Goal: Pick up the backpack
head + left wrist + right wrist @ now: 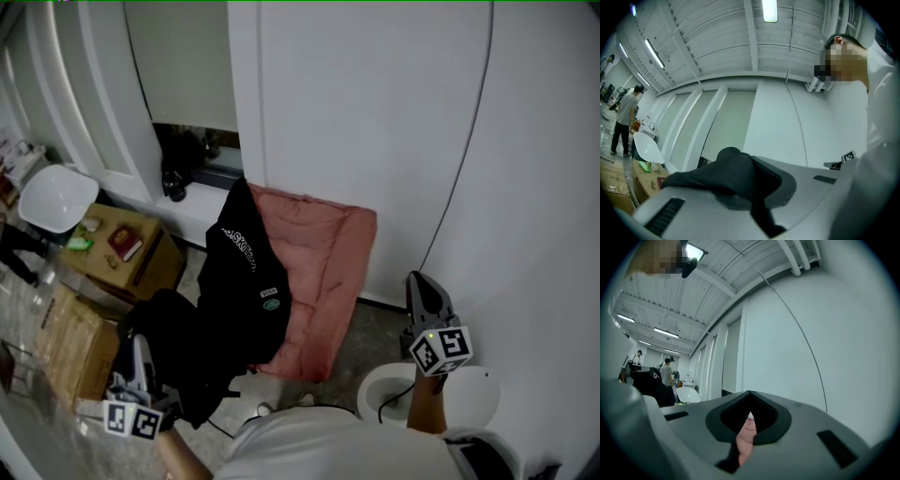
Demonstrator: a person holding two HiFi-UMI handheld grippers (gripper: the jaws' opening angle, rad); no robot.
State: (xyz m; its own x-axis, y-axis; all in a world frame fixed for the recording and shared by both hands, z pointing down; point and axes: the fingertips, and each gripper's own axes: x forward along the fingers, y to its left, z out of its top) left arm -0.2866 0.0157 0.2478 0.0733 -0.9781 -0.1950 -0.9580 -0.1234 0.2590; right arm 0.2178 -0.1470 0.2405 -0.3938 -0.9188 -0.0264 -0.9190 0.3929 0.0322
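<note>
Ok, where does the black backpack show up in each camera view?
Head view: centre-left, the backpack in front of the pink cushion.
Left gripper view: lower centre, its black fabric pinched in the left claw.
Right gripper view: dark shape at the left edge, probably it.
Shared landmark: the white chair, left in every view.

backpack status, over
Left hand-held gripper shut on black backpack. Right hand-held gripper shut, empty. Backpack hangs in front of pink cushion; nothing blocking.
</note>
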